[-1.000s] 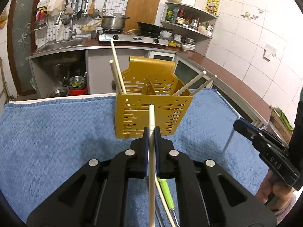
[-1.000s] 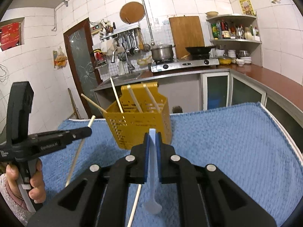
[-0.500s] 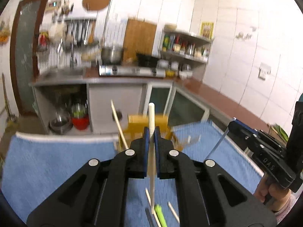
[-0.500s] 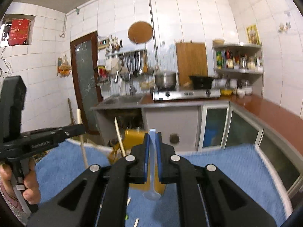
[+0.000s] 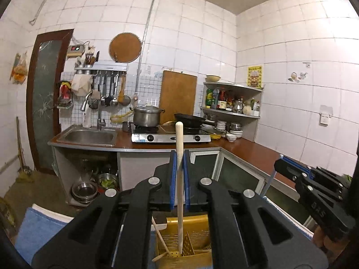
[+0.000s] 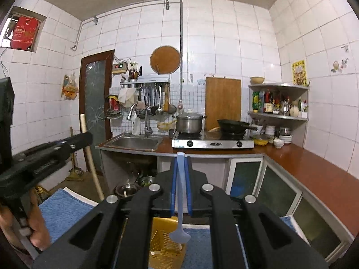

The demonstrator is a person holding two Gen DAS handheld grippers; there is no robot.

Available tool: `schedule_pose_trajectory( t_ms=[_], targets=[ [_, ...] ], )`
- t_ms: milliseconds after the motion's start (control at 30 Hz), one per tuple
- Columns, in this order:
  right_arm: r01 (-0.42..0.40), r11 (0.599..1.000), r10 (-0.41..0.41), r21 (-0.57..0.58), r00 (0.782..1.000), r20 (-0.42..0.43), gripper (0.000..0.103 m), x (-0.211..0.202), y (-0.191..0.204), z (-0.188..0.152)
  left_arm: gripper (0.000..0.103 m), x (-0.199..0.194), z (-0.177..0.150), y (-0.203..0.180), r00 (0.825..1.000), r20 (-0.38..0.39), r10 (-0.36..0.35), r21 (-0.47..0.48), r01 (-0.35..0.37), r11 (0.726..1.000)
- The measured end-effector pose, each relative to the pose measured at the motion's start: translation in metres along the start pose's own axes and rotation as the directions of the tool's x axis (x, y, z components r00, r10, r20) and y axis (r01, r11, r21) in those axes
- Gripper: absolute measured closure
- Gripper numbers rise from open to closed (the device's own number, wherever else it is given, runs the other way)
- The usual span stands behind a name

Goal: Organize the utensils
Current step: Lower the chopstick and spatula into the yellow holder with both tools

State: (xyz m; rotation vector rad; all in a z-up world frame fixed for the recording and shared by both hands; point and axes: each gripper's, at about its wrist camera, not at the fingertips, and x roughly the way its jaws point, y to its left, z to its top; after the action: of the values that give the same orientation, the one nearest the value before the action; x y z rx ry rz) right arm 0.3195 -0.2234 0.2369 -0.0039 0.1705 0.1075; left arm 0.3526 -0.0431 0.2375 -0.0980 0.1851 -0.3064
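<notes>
Grippers both clamped: we see left gripper (image 5: 178,157) pinching a chopstick (image 5: 179,190), right gripper (image 6: 180,157) pinching a blue spoon (image 6: 180,201), above the yellow caddy (image 5: 190,246).

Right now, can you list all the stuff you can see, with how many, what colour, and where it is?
chopstick: one, pale wood, upright in the left gripper
spoon: one, light blue, bowl end down, in the right gripper
utensil holder: one, yellow, slotted, below both grippers, some pale sticks inside
towel: one, blue, under the holder
pot: one, steel, lidded, on the stove
pan: one, black, on the stove
sink: one, steel, left of the stove
cutting board: one, brown, leaning on the wall
left gripper: black, blue pads, shut on chopstick
right gripper: black, blue pads, shut on spoon
</notes>
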Motion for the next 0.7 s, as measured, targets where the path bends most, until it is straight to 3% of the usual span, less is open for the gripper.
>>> schedule_pose_trajectory(
  t_ms=[267, 700],
  targets=[
    [-0.026, 0.999, 0.027, 0.03, 0.999, -0.041, 0.096, 0.023, -0.001, -0.029, 0.099, 0.039, -0.041, 0.006, 0.998, -0.052, 0.028, -0.004, -0.028, 1.0],
    [-0.037, 0.999, 0.042, 0.031, 0.987, -0.156, 0.096, 0.054, -0.001, -0.09, 0.099, 0.056, -0.076, 0.012, 0.993, -0.12, 0.021, 0.006, -0.021, 1.0]
  ],
)
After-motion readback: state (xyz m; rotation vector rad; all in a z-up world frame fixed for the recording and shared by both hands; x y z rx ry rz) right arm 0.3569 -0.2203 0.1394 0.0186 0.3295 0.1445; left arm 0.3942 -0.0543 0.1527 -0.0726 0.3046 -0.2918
